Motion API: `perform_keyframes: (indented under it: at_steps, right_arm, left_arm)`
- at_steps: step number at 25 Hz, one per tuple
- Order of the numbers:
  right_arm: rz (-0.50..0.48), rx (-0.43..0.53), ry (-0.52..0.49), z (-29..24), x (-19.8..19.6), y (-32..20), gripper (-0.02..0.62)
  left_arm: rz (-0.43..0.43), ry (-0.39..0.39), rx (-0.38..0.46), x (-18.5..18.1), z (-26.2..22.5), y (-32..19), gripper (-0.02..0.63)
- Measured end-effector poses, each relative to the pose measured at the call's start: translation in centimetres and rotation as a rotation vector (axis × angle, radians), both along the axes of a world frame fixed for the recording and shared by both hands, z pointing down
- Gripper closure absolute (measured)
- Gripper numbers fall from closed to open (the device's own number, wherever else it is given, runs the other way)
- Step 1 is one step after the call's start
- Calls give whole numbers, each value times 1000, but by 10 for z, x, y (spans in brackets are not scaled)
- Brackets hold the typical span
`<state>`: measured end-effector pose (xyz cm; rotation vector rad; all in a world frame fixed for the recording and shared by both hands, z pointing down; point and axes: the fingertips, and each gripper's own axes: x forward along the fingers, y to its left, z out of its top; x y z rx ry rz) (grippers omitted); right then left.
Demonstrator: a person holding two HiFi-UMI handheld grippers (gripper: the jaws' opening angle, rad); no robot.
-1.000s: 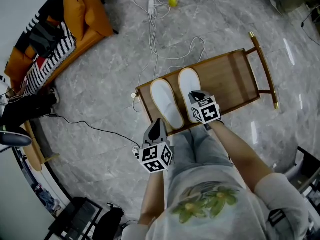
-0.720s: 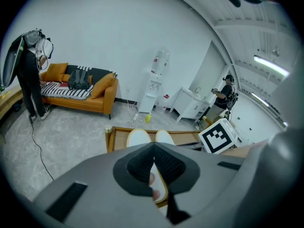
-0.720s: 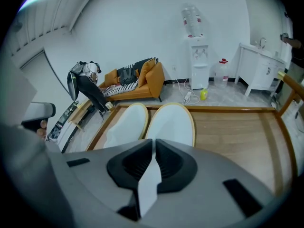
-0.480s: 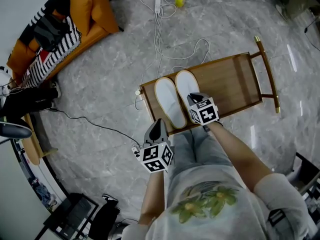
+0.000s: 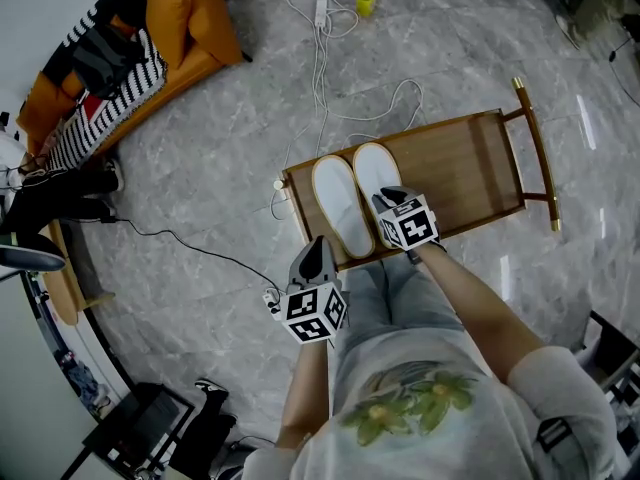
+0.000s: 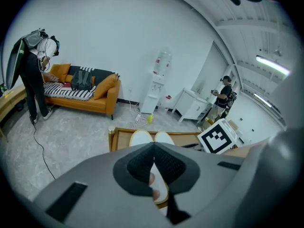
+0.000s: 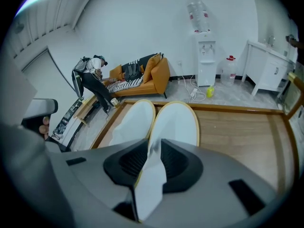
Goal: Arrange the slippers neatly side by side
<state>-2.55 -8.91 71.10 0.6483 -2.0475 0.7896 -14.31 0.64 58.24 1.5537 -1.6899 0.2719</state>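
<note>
Two white slippers with yellow rims lie side by side on a low wooden bench (image 5: 470,158), toes pointing away from me: the left slipper (image 5: 338,206) and the right slipper (image 5: 372,168). My right gripper (image 5: 388,196) is at the near end of the right slipper. Its jaws are opening, and the slipper's white upper (image 7: 151,175) still stands pinched between them. The right gripper view (image 7: 154,148) shows both slippers (image 7: 135,120) (image 7: 178,122) ahead. My left gripper (image 5: 316,250) hangs shut and empty in front of the bench, apart from the slippers (image 6: 141,137).
An orange sofa (image 5: 170,28) with striped cushions stands at the far left. White cables (image 5: 320,78) and a yellow bottle (image 5: 366,3) lie beyond the bench, and a black cable (image 5: 190,253) crosses the floor on the left. A person (image 6: 35,70) stands by the sofa.
The head view has drifted a little. Both grippers and the slippers keep almost the same places, with the right gripper still at the right slipper's near end.
</note>
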Motion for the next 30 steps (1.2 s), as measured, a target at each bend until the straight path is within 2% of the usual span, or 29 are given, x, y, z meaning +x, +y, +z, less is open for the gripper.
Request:
perform_keyframes:
  at_steps: [7,19,30]
  right_arm:
    - [-15,14,-22,-18,3,-2,456]
    - [17,31,-251,-106,2,13,434]
    - [-28,150,-380,-184,18,42,426]
  left_arm:
    - [6,-16,32,0,-14,-8,591]
    - [48,-51,116,7,-51,-13,591]
    - [138,-92,172,34,-85,-8,591]
